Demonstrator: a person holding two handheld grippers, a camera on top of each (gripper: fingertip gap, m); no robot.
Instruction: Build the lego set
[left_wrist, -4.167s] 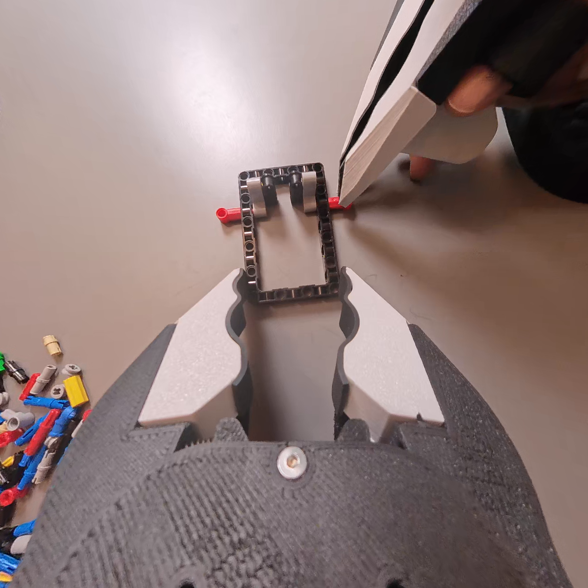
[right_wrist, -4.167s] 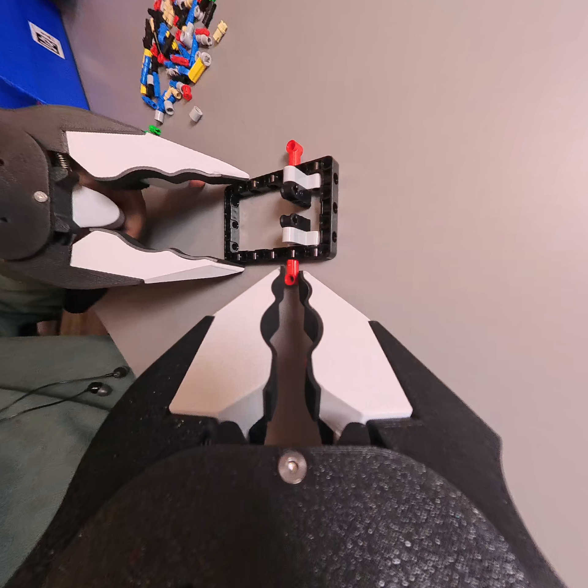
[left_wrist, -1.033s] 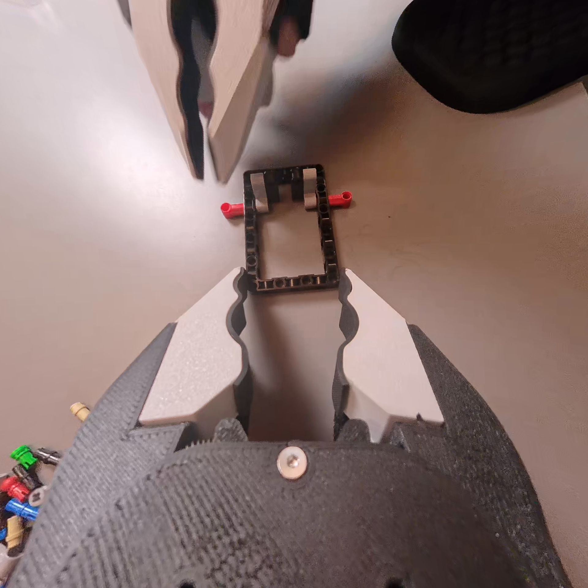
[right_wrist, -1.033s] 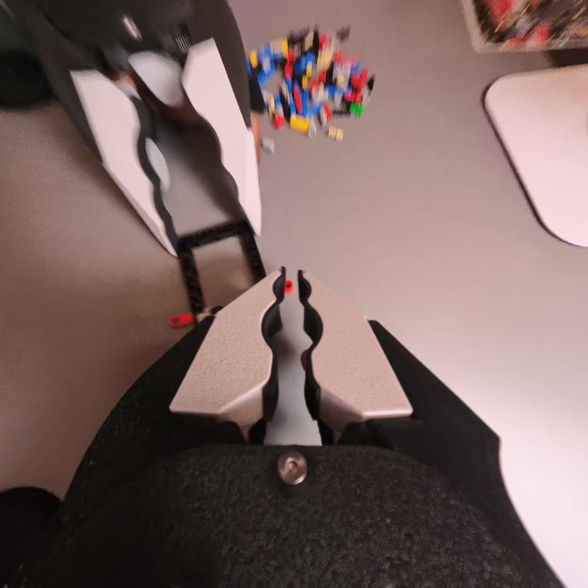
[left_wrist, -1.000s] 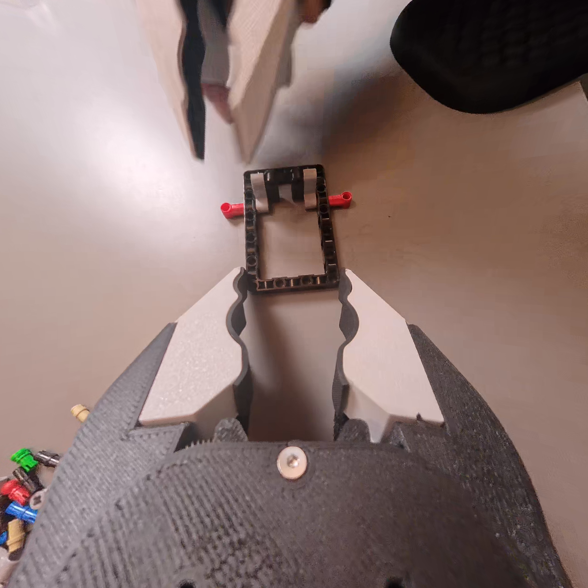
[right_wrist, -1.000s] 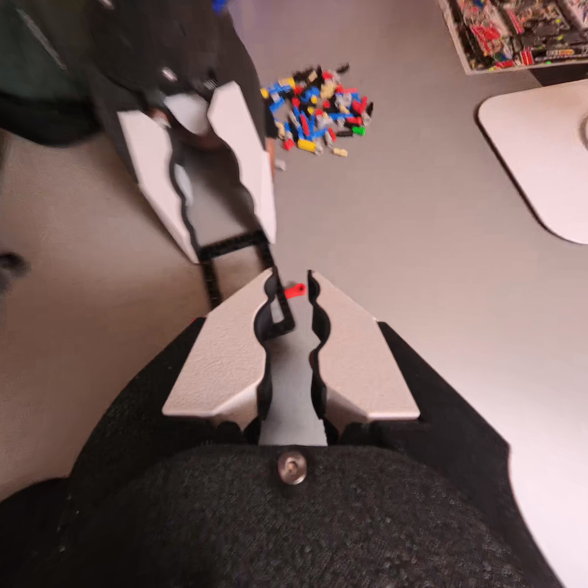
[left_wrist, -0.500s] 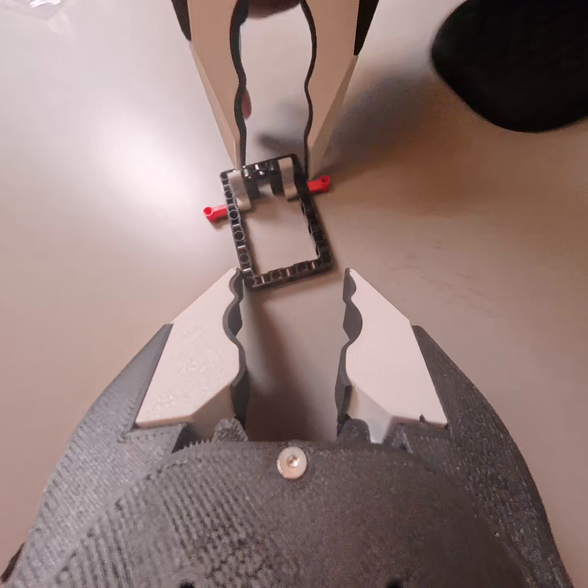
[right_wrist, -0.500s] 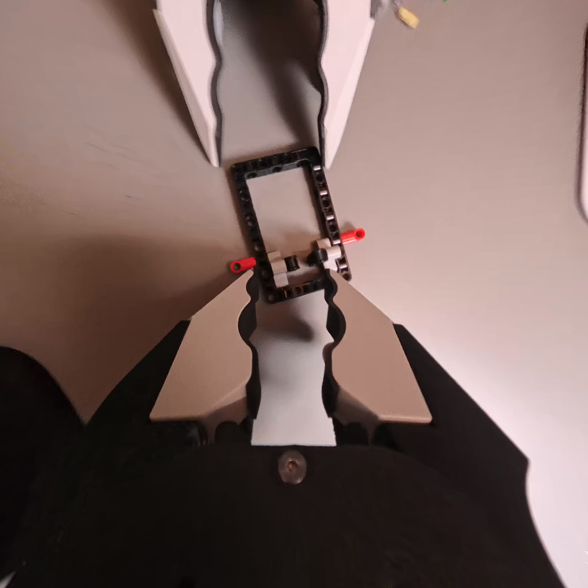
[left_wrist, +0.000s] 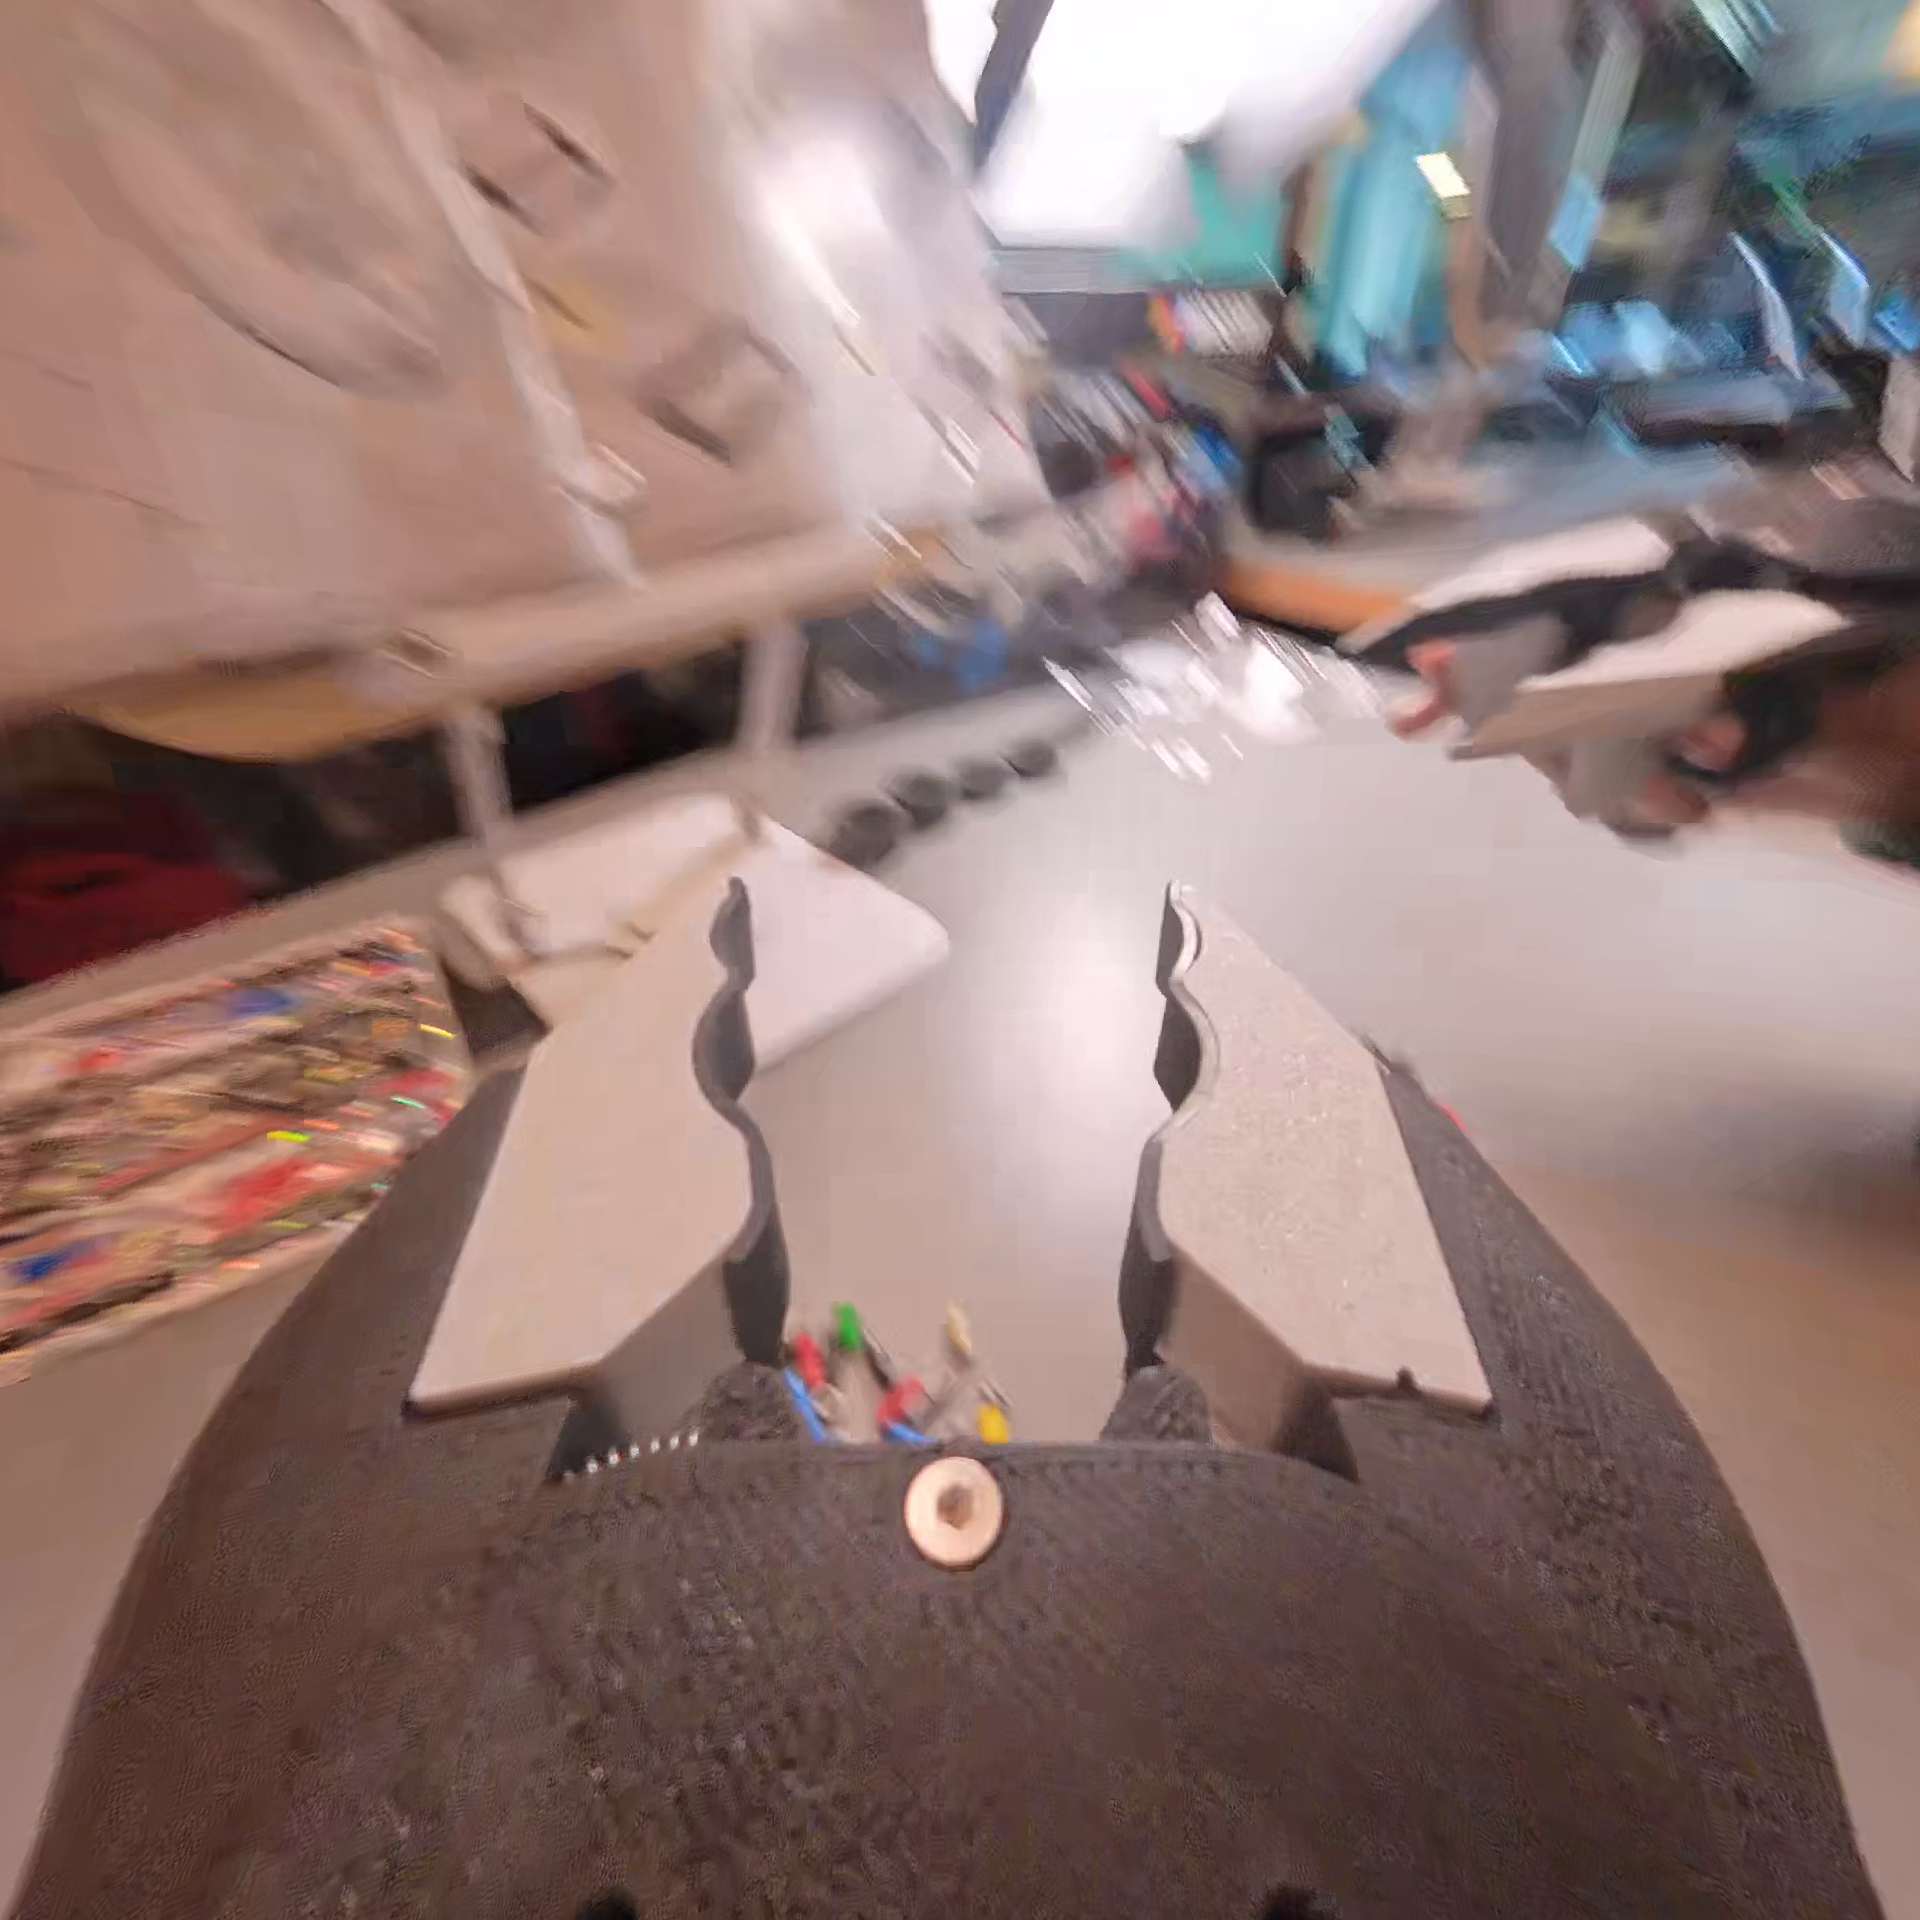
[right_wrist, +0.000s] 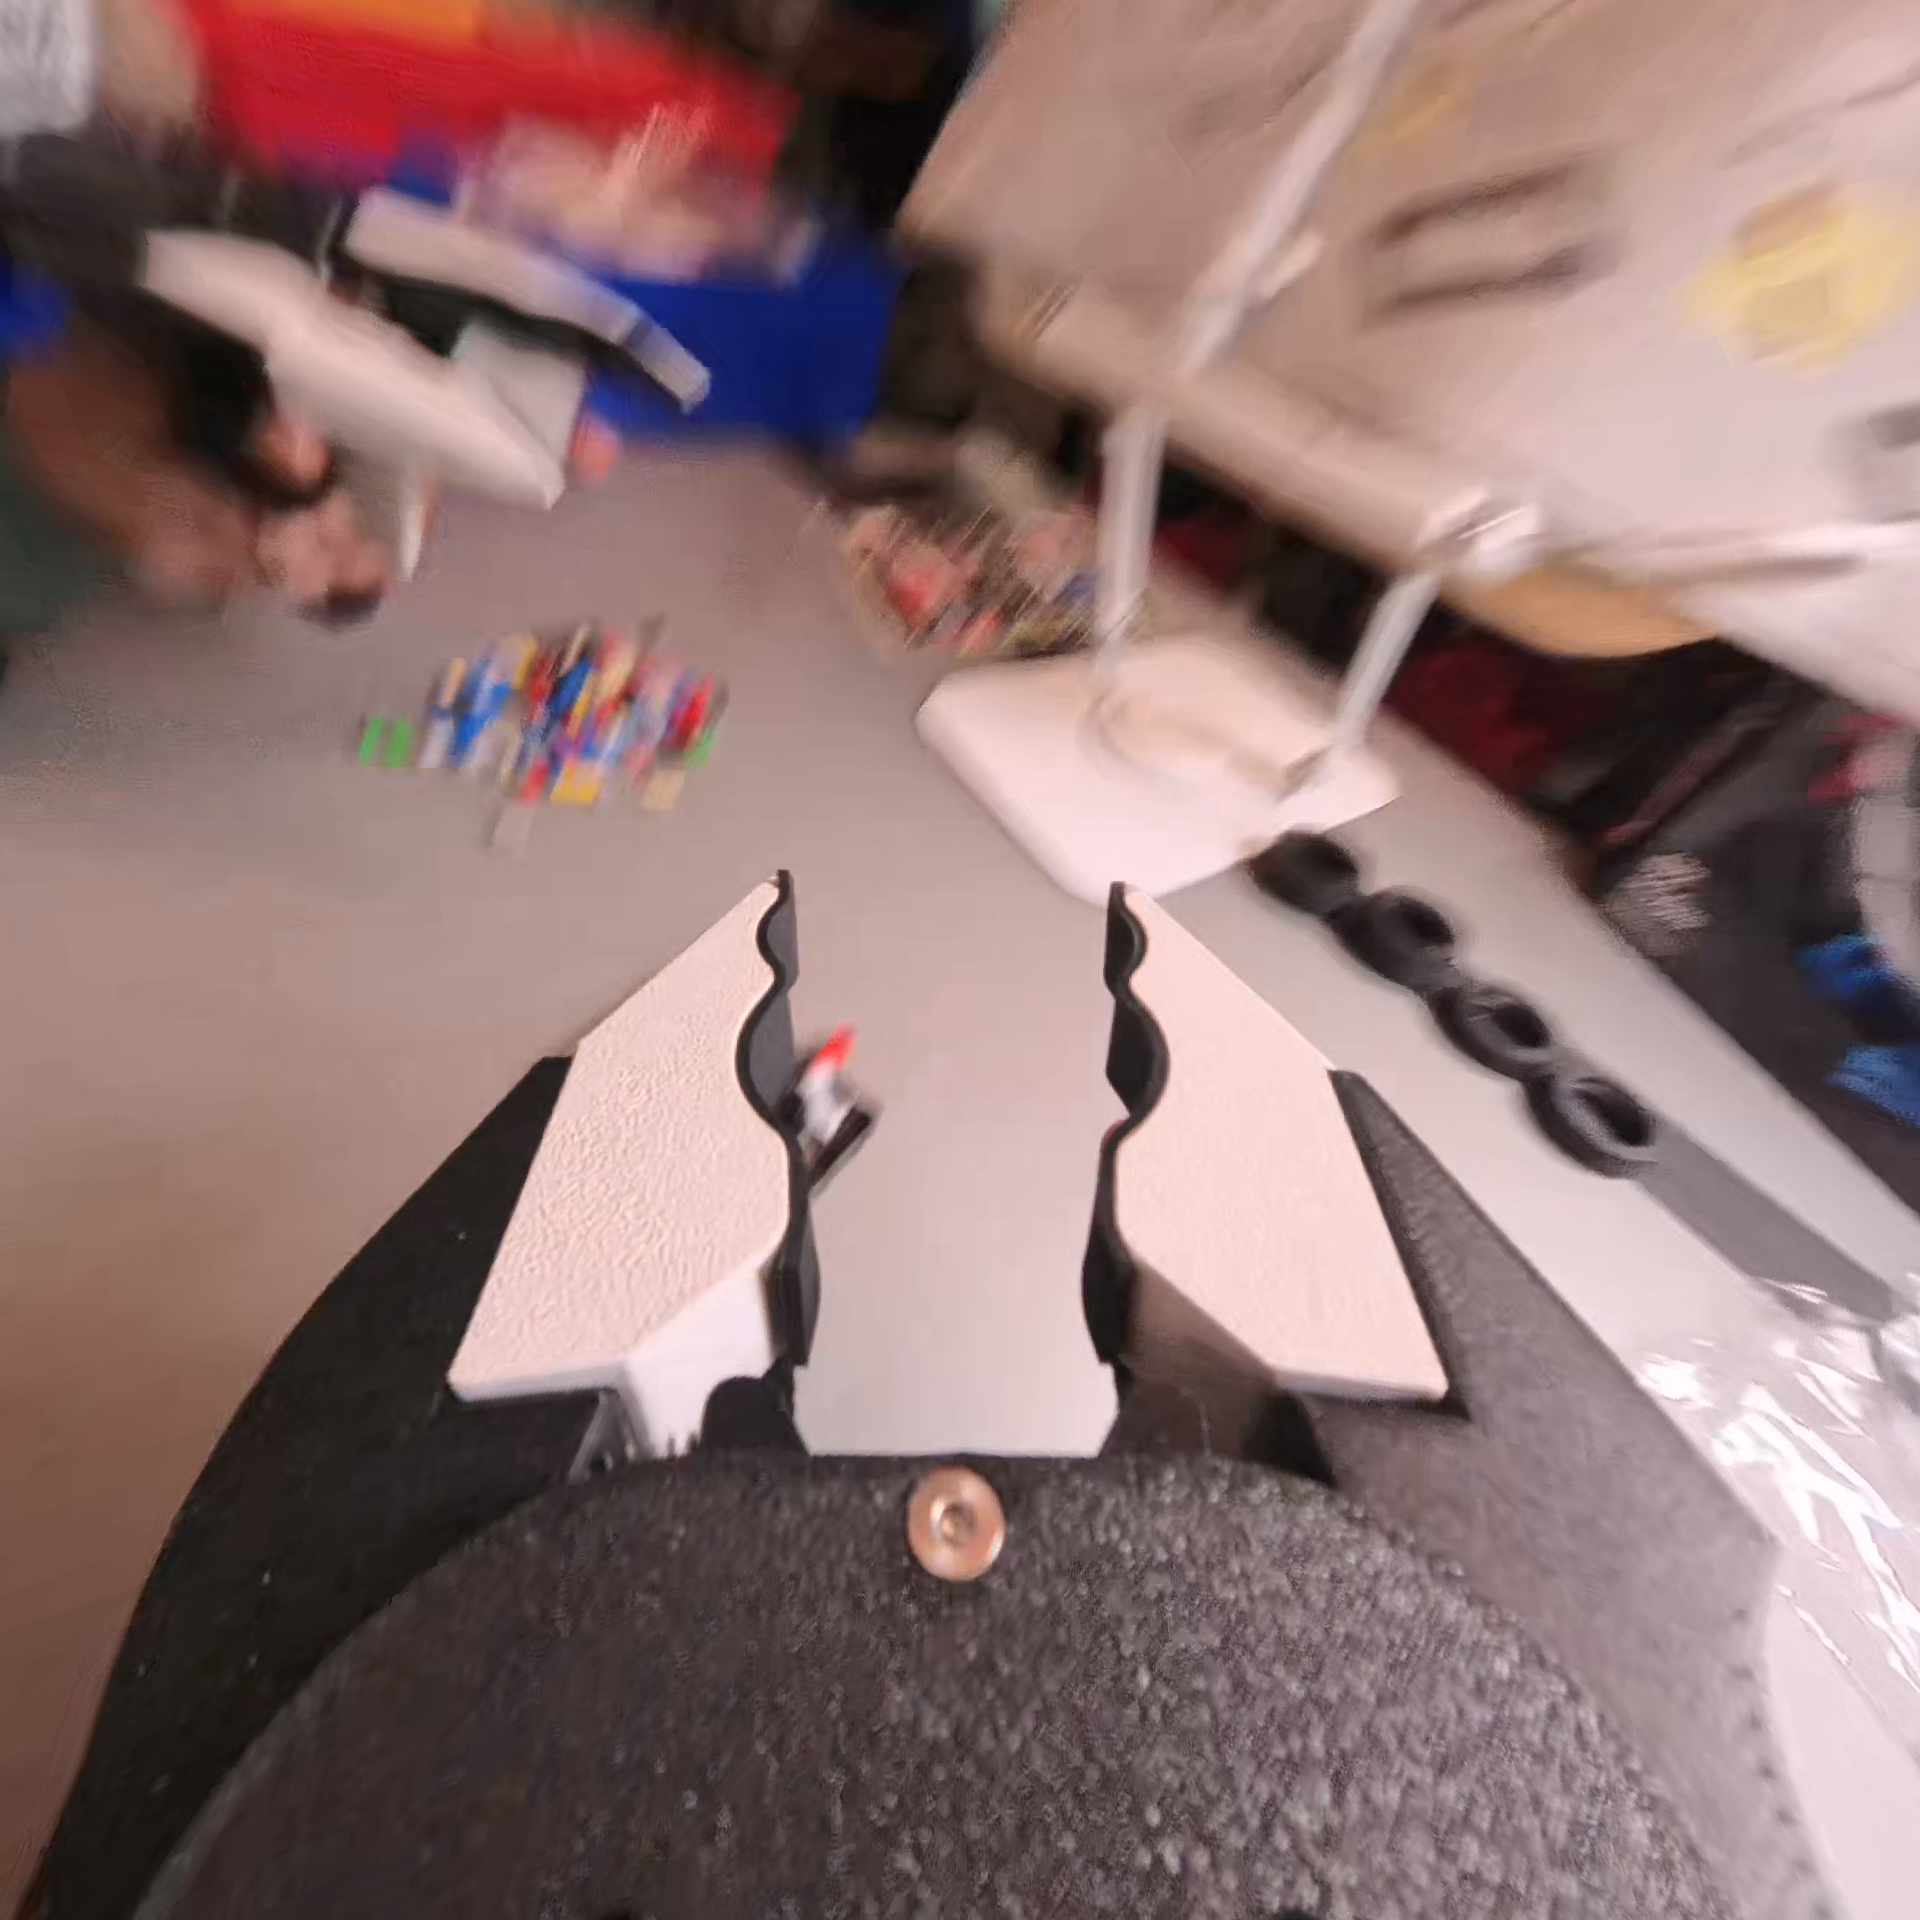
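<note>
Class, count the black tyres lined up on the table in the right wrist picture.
4, in a row right of the white base. Blur may hide more.

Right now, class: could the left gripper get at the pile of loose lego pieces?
Probably yes: the left gripper is open and empty, the loose pieces lie uncovered on the table below it, nothing between.

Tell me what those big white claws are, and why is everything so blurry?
They are grabbing tools a person holds, one in each hand. Each tool has a camera looking along its fingers. One picture looks past the left tool, the other past the right tool. Both are open and hold nothing. On the grey table lie a pile of bricks, a row of black tyres and a white lamp base. The blur comes from the tools moving fast.
</note>
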